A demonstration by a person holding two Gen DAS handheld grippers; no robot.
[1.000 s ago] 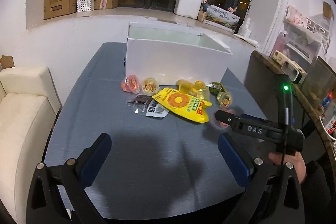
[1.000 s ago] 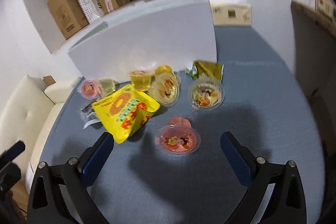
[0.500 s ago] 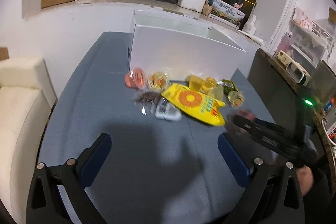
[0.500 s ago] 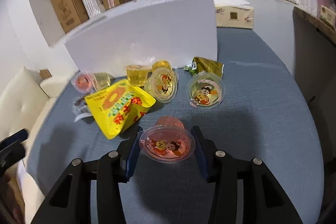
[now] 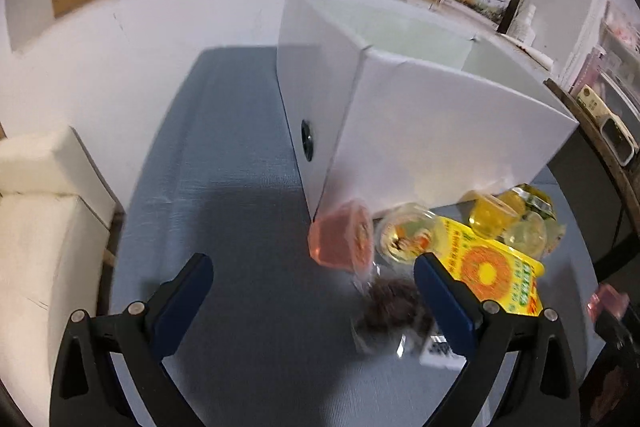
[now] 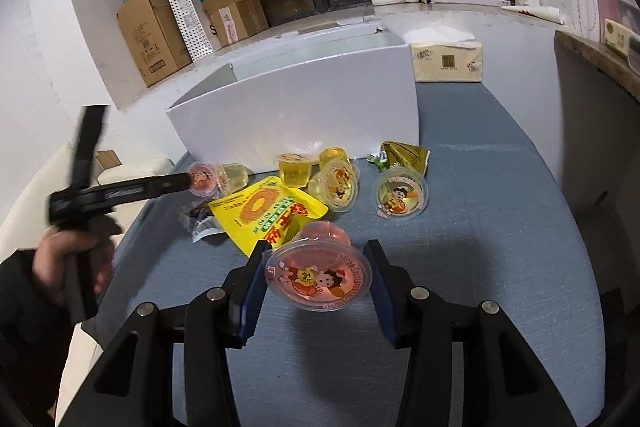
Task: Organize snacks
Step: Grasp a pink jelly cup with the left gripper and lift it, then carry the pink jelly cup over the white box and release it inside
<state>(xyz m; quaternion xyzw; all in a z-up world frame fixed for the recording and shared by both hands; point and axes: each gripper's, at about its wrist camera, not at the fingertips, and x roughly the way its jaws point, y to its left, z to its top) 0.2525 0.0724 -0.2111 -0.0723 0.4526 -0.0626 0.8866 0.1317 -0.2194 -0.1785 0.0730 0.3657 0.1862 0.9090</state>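
Note:
My right gripper point(image 6: 317, 247) is shut on a pink jelly cup point(image 6: 318, 277) with a cartoon lid, held just above the blue tablecloth. My left gripper point(image 5: 316, 287) stands open low over the cloth. A second pink jelly cup point(image 5: 342, 241) lies on its side just ahead of it, at the corner of the white box point(image 5: 440, 131). The right wrist view shows the left gripper point(image 6: 176, 182) from the side, its tip beside that cup point(image 6: 202, 179). A yellow snack packet point(image 6: 268, 213), a dark packet point(image 5: 396, 307) and several yellow jelly cups point(image 6: 338, 185) lie before the box point(image 6: 296, 115).
A green packet point(image 6: 404, 155) and another jelly cup point(image 6: 400, 197) lie on the right. A tissue pack point(image 6: 446, 61) sits behind the box. A cream sofa point(image 5: 36, 227) borders the table's left edge. Cardboard boxes point(image 6: 152, 35) stand on the ledge. A hand point(image 6: 72, 259) holds the left gripper.
The right gripper closed on the pink jelly cup and raised it slightly. The left gripper moved forward and left, down toward the box corner and the other pink cup.

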